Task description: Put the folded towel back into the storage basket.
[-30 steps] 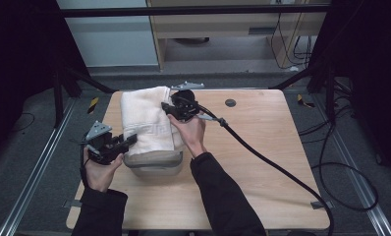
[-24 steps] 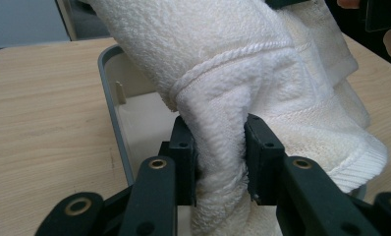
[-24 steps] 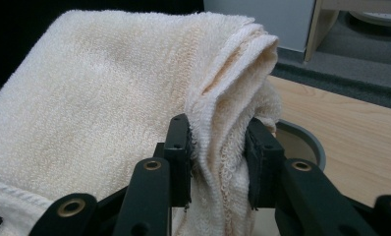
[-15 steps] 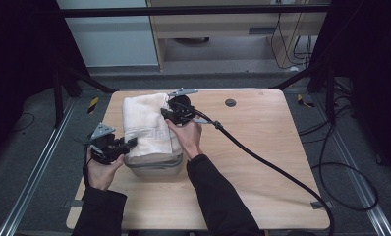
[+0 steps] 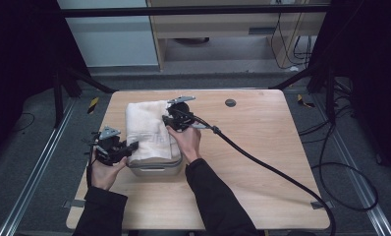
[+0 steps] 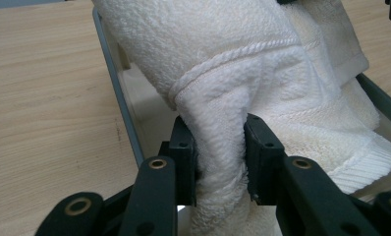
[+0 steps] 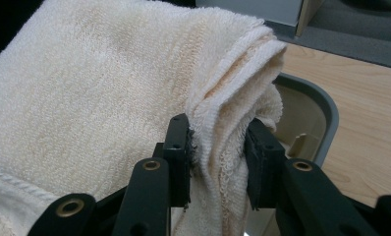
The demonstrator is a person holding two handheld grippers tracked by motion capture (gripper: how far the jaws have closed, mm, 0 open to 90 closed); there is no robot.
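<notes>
Two hand-held grippers, left hand-held gripper and right hand-held gripper, each pinch the white towel draped over the grey bin on the bench, its rim just below them.

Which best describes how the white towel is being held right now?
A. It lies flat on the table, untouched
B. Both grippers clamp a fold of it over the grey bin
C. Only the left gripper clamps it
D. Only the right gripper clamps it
B: the left gripper and the right gripper each pinch a fold of the towel, draped over the grey bin.
</notes>
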